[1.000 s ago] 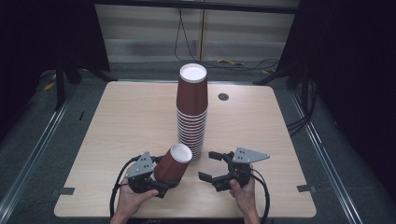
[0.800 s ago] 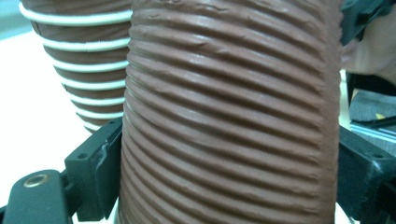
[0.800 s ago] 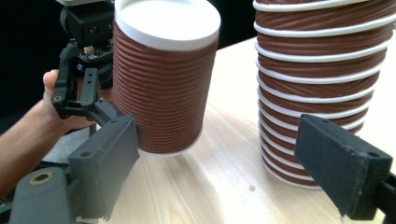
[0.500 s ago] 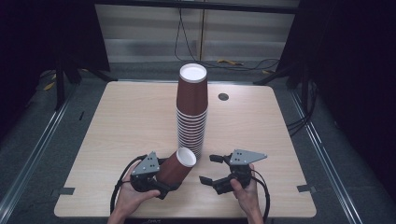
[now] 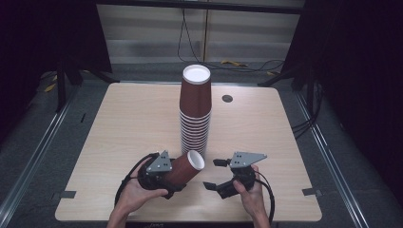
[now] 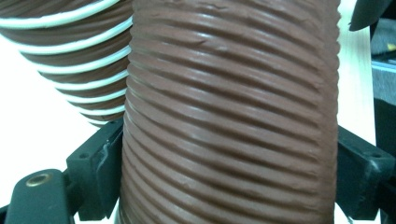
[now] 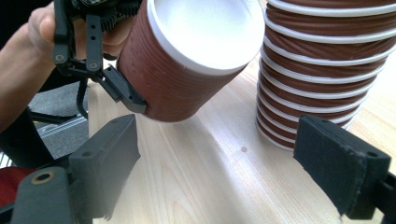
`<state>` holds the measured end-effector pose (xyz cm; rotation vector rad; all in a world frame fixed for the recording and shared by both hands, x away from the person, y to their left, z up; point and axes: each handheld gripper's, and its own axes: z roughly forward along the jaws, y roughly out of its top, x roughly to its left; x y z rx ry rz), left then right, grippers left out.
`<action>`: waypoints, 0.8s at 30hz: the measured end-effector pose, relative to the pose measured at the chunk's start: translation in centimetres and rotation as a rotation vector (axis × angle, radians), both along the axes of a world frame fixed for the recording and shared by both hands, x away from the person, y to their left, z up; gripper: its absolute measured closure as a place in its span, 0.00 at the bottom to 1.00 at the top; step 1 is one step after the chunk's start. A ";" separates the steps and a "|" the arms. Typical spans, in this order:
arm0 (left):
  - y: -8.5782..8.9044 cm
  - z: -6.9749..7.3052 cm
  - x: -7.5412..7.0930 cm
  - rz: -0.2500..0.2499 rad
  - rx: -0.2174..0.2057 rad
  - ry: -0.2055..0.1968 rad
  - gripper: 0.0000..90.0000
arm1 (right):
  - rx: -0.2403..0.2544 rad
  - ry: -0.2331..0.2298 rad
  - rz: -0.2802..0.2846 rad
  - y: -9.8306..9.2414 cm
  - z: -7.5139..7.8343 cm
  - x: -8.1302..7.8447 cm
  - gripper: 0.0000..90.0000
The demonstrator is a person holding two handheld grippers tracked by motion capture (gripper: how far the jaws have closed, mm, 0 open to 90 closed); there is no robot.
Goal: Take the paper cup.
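Brown ribbed cup [image 5: 183,168] lies tilted just beside the cup stack [image 5: 195,114].

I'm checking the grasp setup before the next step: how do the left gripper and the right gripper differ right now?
The left gripper is shut on a brown cup, lying tilted; the right gripper is open with nothing between its jaws. The left sits nearer the cup stack; the right stands clear of it. Both are hand-held above the table.

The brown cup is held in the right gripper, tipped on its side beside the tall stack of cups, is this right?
Not quite: the left gripper holds the brown cup, its jaws pressed on the ribbed wall, as the high view shows. The right gripper stands open with nothing between its jaws. The cup is indeed tipped beside the stack of cups.
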<state>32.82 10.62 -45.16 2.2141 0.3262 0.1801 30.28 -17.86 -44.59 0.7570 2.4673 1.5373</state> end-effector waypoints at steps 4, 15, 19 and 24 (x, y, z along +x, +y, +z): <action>-0.5 0.1 0.1 -0.011 0.044 0.000 0.14 | -0.038 0.005 -0.004 0.2 -0.1 0.1 0.17; -1.4 0.4 0.3 -0.079 0.150 0.011 0.14 | -0.134 0.063 0.036 0.9 0.1 0.6 0.16; -1.6 0.4 0.3 -0.083 0.164 0.019 0.14 | -0.164 0.072 0.041 1.2 0.1 0.7 0.15; -2.1 0.7 0.4 -0.109 0.211 0.016 0.14 | -0.165 0.106 0.090 1.5 0.2 1.2 0.18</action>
